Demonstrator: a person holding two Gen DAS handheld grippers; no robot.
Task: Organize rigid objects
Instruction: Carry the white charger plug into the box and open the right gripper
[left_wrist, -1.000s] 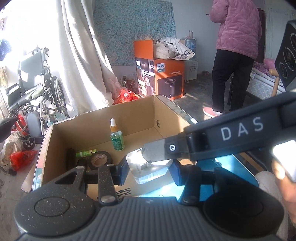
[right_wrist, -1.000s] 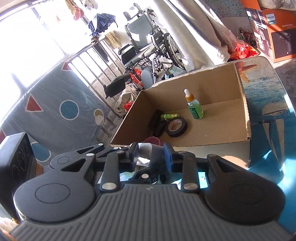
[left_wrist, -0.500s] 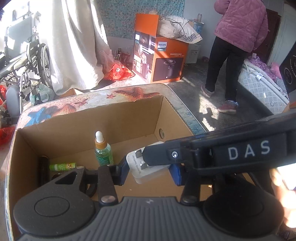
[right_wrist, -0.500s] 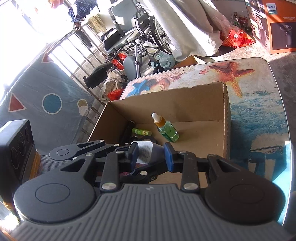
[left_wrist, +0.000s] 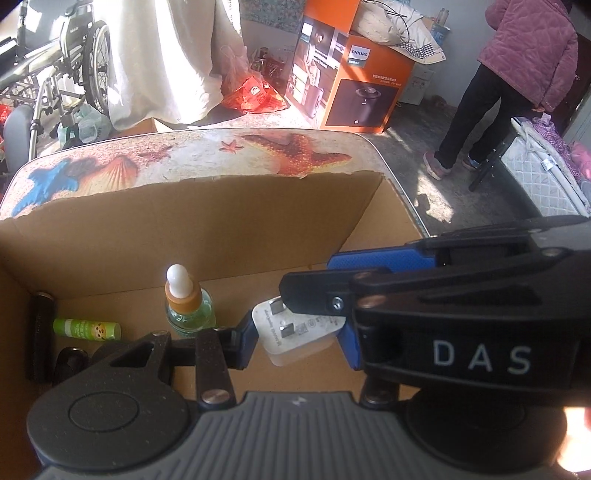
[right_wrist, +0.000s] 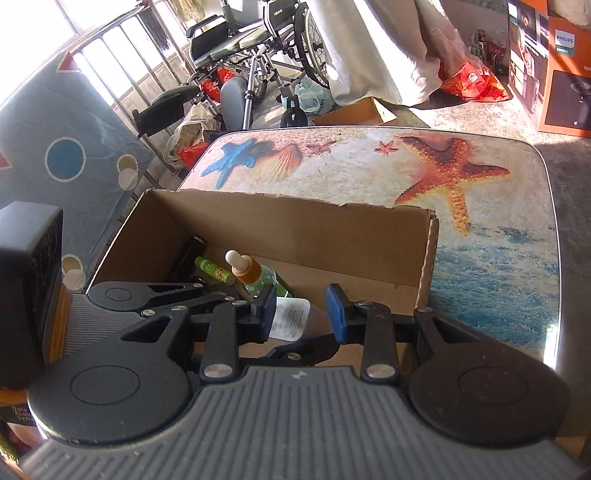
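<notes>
My left gripper (left_wrist: 299, 336) is shut on a white plug adapter (left_wrist: 295, 332), its prongs facing the camera, just above the floor of an open cardboard box (left_wrist: 207, 229). My right gripper (right_wrist: 301, 314) is shut on a small clear container with a white label (right_wrist: 290, 319) over the same box (right_wrist: 295, 221). In the left wrist view the right gripper's black body, lettered DAS (left_wrist: 480, 358), crosses in from the right, close above the adapter. Inside the box stand a green dropper bottle (left_wrist: 188, 302), a green tube (left_wrist: 86, 329), a black cylinder (left_wrist: 40, 332) and a dark tape roll (left_wrist: 70, 362).
The box sits on a table with a starfish and sea print (right_wrist: 480, 258). Beyond it are a wheelchair (right_wrist: 251, 48), a white curtain, an orange appliance carton (left_wrist: 362, 85) and a person in a pink jacket (left_wrist: 528, 55) standing at the far right.
Both grippers moved forward and tipped down, going from the box's near edge to over its inside. Each kept its grip, one on the adapter, the other on the container.
</notes>
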